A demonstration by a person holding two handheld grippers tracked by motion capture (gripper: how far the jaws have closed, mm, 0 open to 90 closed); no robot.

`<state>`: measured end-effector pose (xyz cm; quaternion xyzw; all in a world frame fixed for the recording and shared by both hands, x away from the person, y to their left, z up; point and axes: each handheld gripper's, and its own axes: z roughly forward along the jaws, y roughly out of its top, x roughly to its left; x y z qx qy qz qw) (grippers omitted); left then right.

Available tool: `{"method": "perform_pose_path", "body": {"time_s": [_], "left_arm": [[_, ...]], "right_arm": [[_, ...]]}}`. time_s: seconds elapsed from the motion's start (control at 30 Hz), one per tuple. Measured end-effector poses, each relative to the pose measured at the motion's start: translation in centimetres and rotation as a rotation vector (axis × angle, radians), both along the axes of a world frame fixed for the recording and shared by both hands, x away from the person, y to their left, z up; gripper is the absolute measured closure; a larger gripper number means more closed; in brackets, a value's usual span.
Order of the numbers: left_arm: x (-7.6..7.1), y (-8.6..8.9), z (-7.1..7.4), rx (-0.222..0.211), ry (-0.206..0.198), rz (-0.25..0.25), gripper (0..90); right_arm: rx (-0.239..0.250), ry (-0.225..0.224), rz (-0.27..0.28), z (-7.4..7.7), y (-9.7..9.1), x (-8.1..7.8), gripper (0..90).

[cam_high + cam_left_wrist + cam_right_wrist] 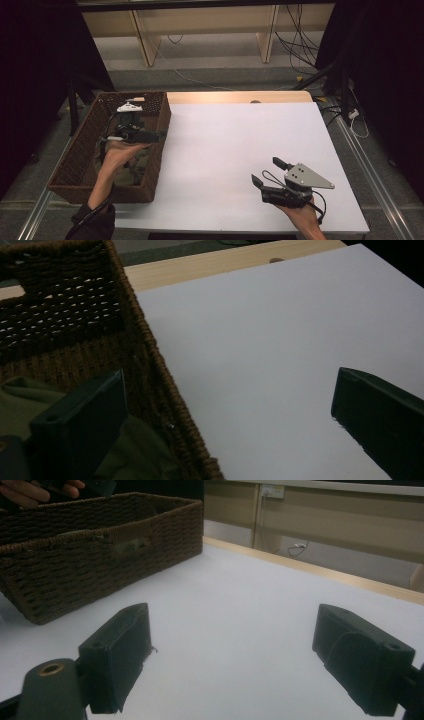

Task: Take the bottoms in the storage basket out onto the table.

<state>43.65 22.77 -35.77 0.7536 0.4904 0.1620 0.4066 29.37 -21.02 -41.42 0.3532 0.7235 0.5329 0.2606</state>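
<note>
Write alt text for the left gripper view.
The left gripper is open, one black jaw over olive-green cloth inside a brown wicker basket, the other over the white table top.

Cloth (131, 167) lies in basket (65, 170) at table's (240, 150) left.

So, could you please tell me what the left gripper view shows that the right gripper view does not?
Only the left gripper view looks inside the wicker basket at the olive green cloth, with one jaw over it. Only the right gripper view shows the basket's outer wall, the person's left hand above it, and the wall socket. Both share the basket, the white tabletop and wide-open jaws.
</note>
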Motion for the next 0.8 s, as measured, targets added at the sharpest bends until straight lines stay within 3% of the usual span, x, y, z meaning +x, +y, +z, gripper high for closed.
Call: {"method": "perform_pose_path", "body": {"time_s": [0.17,0.3,0.5,0.6,0.8], "left_arm": [[0.1,1.2,0.0,0.003,0.010,0.027,1.4],[0.2,2.4,-0.3,0.040,0.037,0.058,1.4],[0.3,3.7,-0.7,0.046,0.059,0.085,1.4],[0.4,4.4,-1.2,0.081,0.084,0.108,1.5],[0.6,5.4,-1.9,0.098,0.118,0.129,2.2]], "right_arm": [[-0.001,-0.001,0.004,0.0,0.0,0.0,16.9],[-0.005,0.001,0.007,0.0,-0.1,-0.1,17.0],[-0.004,0.000,0.012,0.0,0.0,0.0,17.0],[-0.002,-0.001,0.012,0.0,0.0,0.0,17.0],[-0.003,-0.004,0.012,0.0,0.0,0.0,17.1]]}}
